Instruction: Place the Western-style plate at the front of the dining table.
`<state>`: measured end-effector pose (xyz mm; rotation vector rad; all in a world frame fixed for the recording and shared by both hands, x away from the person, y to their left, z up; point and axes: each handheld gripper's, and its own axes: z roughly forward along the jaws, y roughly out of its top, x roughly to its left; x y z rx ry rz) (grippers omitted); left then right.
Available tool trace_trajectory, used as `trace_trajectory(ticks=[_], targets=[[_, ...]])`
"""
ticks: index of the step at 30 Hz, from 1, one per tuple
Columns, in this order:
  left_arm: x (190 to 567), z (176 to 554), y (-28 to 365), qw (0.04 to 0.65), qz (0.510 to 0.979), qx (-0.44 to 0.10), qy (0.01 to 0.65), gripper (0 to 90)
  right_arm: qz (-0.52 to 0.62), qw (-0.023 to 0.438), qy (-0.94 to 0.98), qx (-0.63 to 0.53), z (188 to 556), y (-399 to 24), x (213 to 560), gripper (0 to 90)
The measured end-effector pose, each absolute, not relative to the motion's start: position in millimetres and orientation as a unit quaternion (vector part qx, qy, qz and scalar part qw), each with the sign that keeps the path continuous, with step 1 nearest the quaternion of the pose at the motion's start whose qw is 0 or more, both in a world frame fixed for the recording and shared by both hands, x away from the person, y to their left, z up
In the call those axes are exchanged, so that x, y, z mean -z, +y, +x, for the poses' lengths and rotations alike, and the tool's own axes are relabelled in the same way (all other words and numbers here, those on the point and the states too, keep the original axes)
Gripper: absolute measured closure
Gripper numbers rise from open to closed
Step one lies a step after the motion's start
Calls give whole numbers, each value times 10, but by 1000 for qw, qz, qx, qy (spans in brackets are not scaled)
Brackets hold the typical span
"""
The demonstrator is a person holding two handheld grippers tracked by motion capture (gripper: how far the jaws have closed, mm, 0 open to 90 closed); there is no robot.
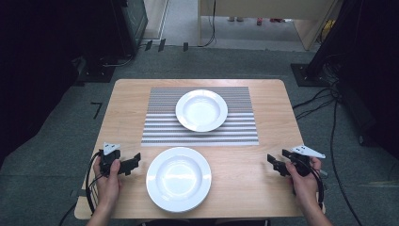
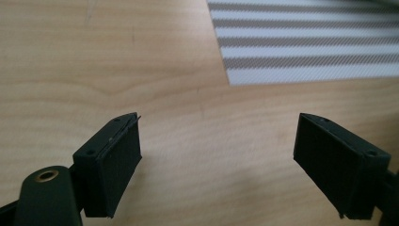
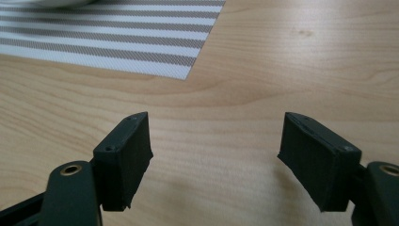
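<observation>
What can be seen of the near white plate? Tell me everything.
The near white plate is round and glossy, ceramic by its look, with a broad rim around a shallow well. It is empty and lies flat on the bare wooden table, in front of the striped placemat, between the two grippers. Nothing else touches it.

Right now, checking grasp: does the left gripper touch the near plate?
Apart. High view shows bare table between left gripper and near plate.
</observation>
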<state>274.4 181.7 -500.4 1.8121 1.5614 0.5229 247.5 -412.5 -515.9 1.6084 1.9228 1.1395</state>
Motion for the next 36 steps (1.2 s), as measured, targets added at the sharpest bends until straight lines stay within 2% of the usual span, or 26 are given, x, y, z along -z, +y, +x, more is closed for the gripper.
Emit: trace_trajectory(ticks=[11,20,27,31,36], targets=[[5149,2395,1855,294,712,-244,589,147,581,209,695,-368,2246,-4120,5240,248],[5189,2264,1881,307,705,-258,585,144,574,237,709,-333,2059,-4093,5248,222],[5191,2271,1867,301,696,-259,599,107,586,242,705,-317,2050,-4093,5256,123],[5192,2272,1843,298,687,-264,608,106,618,243,687,-295,2097,-4086,5267,0],[5192,2274,1837,297,685,-265,610,105,635,252,671,-289,2125,-4063,5267,0]])
